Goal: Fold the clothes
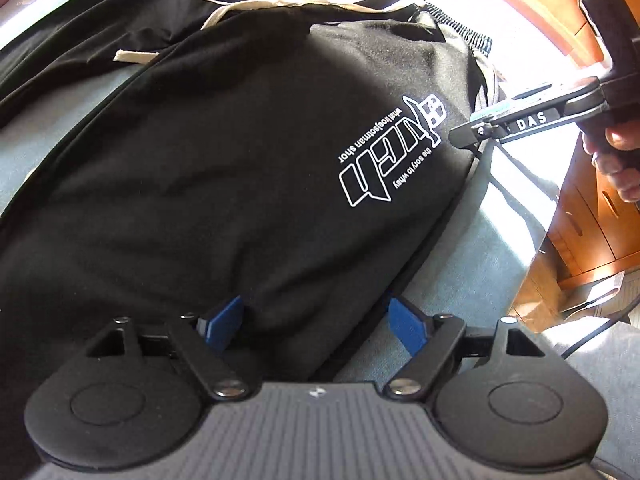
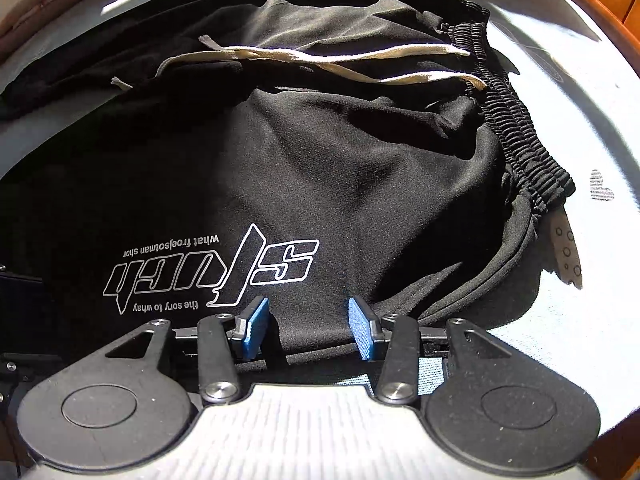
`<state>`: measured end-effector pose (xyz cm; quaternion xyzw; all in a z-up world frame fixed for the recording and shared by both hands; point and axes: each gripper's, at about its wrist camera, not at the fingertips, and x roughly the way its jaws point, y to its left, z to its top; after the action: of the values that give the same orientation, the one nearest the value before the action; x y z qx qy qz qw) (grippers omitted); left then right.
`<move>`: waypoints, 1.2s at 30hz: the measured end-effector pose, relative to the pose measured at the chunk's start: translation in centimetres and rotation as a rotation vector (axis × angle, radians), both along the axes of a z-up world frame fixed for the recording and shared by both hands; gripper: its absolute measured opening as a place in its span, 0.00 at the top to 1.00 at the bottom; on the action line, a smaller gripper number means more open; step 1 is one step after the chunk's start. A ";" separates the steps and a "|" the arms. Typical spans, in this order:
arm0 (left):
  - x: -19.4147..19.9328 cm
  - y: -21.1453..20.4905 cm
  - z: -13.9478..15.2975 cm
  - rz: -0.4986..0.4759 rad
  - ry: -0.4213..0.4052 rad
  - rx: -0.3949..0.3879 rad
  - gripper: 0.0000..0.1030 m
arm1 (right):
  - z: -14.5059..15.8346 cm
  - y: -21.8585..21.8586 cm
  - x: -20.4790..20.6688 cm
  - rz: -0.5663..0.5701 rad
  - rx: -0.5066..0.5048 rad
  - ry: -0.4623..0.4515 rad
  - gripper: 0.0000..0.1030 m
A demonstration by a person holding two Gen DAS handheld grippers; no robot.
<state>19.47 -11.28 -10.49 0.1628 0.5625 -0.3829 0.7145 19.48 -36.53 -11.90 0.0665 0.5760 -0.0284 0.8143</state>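
Shorts point(image 1: 224, 168), black w/ a white outline logo point(image 1: 394, 156), lie on a pale grey-blue sheet point(image 1: 492, 240), one layer lapped over another so the ribbed waistband point(image 2: 516, 140) and cream drawstring point(image 2: 320, 62) end up bunched at the far side. Both tongs sit at the near edge of the top layer, probably because that's the edge a fold would be carried from or laid down at. Left gripper point(image 1: 316, 324): blue pads spread wide, black cloth between them but not pinched, so released. Right gripper point(image 2: 306, 328): same, pads apart w/ the hem lying loose in the gap, nothing clamped. In the left view the right tool comes in from the side near the logo corner, a hand point(image 1: 616, 160) on its grip (angle too flat there to judge its jaws). Scene fits either a fold just set down or the edge about to be picked up; can't tell which.
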 end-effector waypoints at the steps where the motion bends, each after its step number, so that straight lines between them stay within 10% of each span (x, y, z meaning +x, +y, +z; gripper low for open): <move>1: 0.1 0.2 0.3 0.000 0.004 -0.008 0.23 | 0.3 0.2 0.3 -0.001 -0.003 0.012 0.52; 13: 5.0 6.2 1.2 0.244 -0.191 0.017 0.23 | 0.5 5.5 5.8 0.084 0.035 -0.046 0.50; 29: 1.7 17.8 0.1 0.397 -0.212 0.224 0.20 | 1.4 12.0 6.7 0.220 0.092 -0.037 0.48; 36: 0.8 22.0 -0.9 0.564 -0.132 0.162 0.19 | 2.2 17.3 7.7 0.341 0.117 -0.040 0.47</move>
<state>20.28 10.72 -11.39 0.0810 0.5666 -0.1119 0.8123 27.17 -19.20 -9.68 0.0156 0.5631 0.1450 0.8134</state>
